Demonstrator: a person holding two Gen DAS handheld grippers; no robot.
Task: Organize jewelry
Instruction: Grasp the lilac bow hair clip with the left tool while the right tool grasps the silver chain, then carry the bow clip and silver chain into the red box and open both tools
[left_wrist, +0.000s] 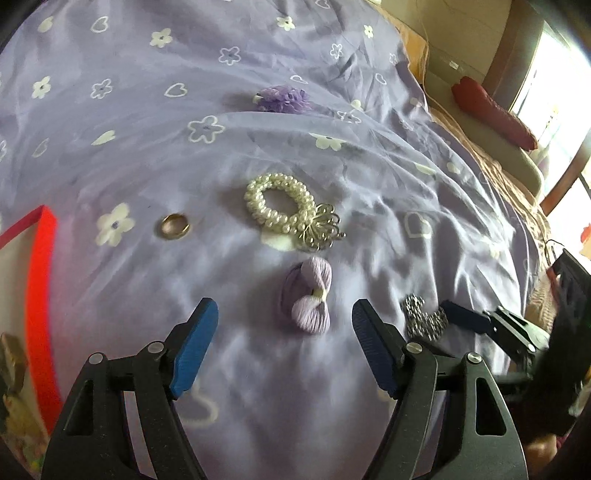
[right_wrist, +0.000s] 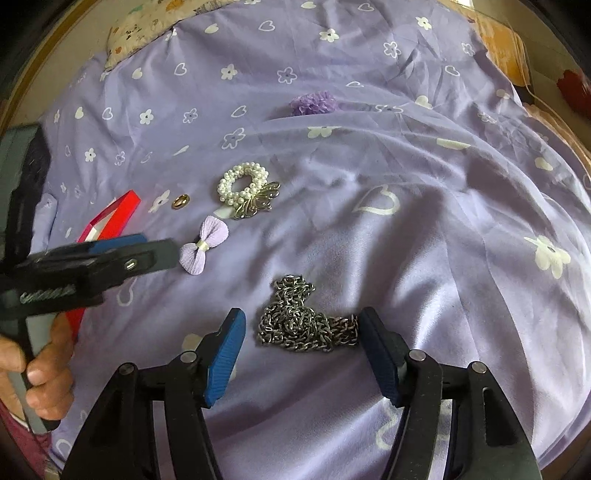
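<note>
The silver chain (right_wrist: 306, 319) lay heaped on the lilac bedsheet (right_wrist: 424, 236), and it serves here as the landmark. No brand, label or legible writing showed on any item.

The right gripper (right_wrist: 301, 345) hung low over the sheet with its blue pads (right_wrist: 225, 358) spread wide, one on each side of the chain and gripping nothing.

Up and left of the chain lay the lilac bow (right_wrist: 204, 245), then beyond it the pearl scrunchie (right_wrist: 243, 188) with its metal butterfly charm, and left of that the gold ring (right_wrist: 181, 201). Far beyond the chain sat a purple flower clip (right_wrist: 312, 102). The red box (right_wrist: 110, 225) stood well to the chain's left.

The left gripper (left_wrist: 284, 334) reached in from the chain's left, level and pointing toward the bow, its fingers apart and empty, with the bow just ahead between the tips. A bare hand (right_wrist: 44, 373) clasped its handle at the lower left.
</note>
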